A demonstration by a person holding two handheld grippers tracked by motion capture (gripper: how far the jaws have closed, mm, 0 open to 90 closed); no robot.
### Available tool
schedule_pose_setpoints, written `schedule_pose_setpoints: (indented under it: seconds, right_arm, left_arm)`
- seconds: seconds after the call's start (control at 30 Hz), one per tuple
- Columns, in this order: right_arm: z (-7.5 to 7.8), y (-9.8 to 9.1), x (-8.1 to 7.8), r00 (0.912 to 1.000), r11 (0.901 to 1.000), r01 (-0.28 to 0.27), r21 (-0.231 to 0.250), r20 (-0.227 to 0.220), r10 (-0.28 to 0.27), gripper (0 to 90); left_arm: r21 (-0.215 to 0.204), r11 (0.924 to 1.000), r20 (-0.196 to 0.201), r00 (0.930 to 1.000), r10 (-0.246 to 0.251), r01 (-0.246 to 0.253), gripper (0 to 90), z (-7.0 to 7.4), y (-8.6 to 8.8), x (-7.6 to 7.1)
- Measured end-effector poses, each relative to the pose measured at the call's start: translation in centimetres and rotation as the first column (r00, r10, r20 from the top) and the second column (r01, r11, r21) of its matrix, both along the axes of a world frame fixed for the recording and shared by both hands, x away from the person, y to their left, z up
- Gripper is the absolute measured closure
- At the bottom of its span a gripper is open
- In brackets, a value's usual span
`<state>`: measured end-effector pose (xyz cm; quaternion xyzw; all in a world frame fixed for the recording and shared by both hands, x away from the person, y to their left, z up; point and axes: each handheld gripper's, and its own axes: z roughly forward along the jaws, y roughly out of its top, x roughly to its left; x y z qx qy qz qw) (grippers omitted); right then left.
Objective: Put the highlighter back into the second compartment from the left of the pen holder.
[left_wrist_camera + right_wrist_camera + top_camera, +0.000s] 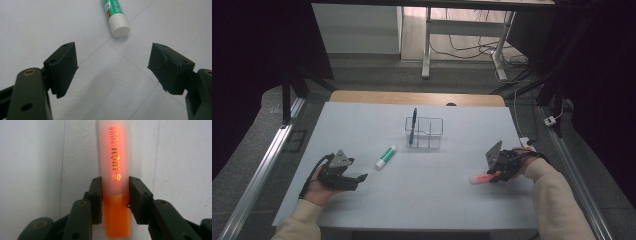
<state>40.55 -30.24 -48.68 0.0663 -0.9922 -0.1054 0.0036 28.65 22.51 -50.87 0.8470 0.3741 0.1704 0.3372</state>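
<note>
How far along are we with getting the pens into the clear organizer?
Done: dark blue pen stands in the clear plastic organizer. In hand: right hand-held gripper has its jaws against the orange highlighter lying on the table. Left: green-and-white glue stick lies on the table, ahead of the open left hand-held gripper.

White-topped table (pixel 362 120): glue stick (pixel 385 156), clear wire holder (pixel 424 133) with pen (pixel 413 126), orange highlighter (pixel 482 178).
</note>
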Motion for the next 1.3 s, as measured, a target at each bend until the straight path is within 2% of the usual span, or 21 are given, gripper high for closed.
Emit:
schedule_pose_setpoints:
  seconds: [0.07, 0.23, 0.37, 0.47, 0.57, 0.63, 0.67, 0.87, 0.93, 1.0, 1.03, 1.07, 1.13, 1.27, 1.3]
  right_arm:
    - [0.0, -0.1, -0.1, 1.0, 0.9999, -0.002, 0.012, 0.009, 0.002, 66.2]
    - [0.2, 0.0, -0.6, 0.9987, 0.9999, 0.009, 0.004, 0.05, -0.009, 66.4]
    - [1.0, 0.0, -0.7, 0.996, 0.9956, 0.038, 0.085, 0.078, -0.044, 66.5]
    - [1.8, 0.0, -0.7, 0.9908, 0.9828, 0.088, 0.162, 0.087, -0.103, 66.4]
    - [2.4, 0.0, -0.9, 0.9825, 0.9579, 0.148, 0.246, 0.074, -0.171, 66.4]
    - [2.7, 0.1, -1.1, 0.9747, 0.942, 0.188, 0.278, 0.065, -0.214, 66.5]
    - [2.7, 0.2, -1.2, 0.9678, 0.9324, 0.223, 0.285, 0.05, -0.246, 66.4]
    - [2.7, 0.7, -1.8, 0.935, 0.8873, 0.339, 0.313, -0.006, -0.355, 66.4]
    - [2.7, 0.7, -2.2, 0.9286, 0.8768, 0.355, 0.325, -0.013, -0.371, 66.4]
    - [2.8, 0.5, -2.4, 0.9147, 0.8594, 0.387, 0.335, -0.021, -0.404, 66.4]
    - [2.8, 0.4, -2.5, 0.9132, 0.8557, 0.389, 0.341, -0.02, -0.407, 66.4]
    - [2.9, 0.3, -2.7, 0.9056, 0.8435, 0.404, 0.354, -0.024, -0.424, 66.4]
    - [3.1, 0.1, -3.0, 0.8827, 0.813, 0.449, 0.371, -0.042, -0.468, 66.4]
    - [3.3, -0.1, -3.8, 0.8616, 0.7817, 0.481, 0.397, -0.05, -0.505, 66.4]
    - [3.3, 0.0, -3.9, 0.854, 0.7687, 0.492, 0.408, -0.055, -0.517, 66.4]
  left_arm:
    - [0.001, 1.0, 0.0, 1.0, 0.0, 0.0, 22.9, 0.0, 0.0, 0.0]
    - [0.001, 1.0, 0.0, 1.0, -0.002, 0.002, 23.0, 0.0, 0.0, 0.0]
    - [0.0, 1.0, 0.0, 1.0, 0.0, 0.0, 23.0, 0.0, 0.0, 0.0]
    - [-0.002, 1.0, 0.001, 1.0, -0.001, 0.001, 22.9, 0.0, 0.0, 0.0]
    - [0.0, 1.0, 0.001, 1.0, -0.002, 0.002, 23.0, 0.0, 0.0, 0.0]
    - [-0.001, 1.0, 0.001, 1.0, -0.003, 0.003, 23.0, 0.0, 0.0, 0.0]
    - [-0.001, 1.0, 0.001, 1.0, -0.003, 0.003, 23.0, 0.0, -0.1, 0.0]
    - [-0.001, 1.0, 0.0, 1.0, -0.003, 0.003, 23.0, 0.0, -0.1, 0.0]
    - [-0.002, 1.0, 0.001, 1.0, -0.004, 0.004, 22.9, 0.0, -0.1, 0.0]
    - [0.0, 1.0, 0.001, 1.0, -0.004, 0.004, 23.0, 0.0, -0.1, 0.0]
    - [0.001, 1.0, 0.001, 1.0, -0.004, 0.004, 23.0, 0.0, -0.1, 0.0]
    - [0.0, 1.0, 0.002, 1.0, -0.004, 0.004, 23.0, 0.0, -0.1, 0.0]
    - [-0.003, 1.0, 0.002, 1.0, -0.002, 0.002, 23.0, 0.1, -0.1, 0.0]
    - [-0.003, 1.0, 0.003, 1.0, 0.0, 0.0, 22.9, 0.1, -0.1, 0.0]
    - [-0.002, 1.0, 0.007, 1.0, 0.001, -0.001, 22.9, 0.1, -0.1, 0.0]
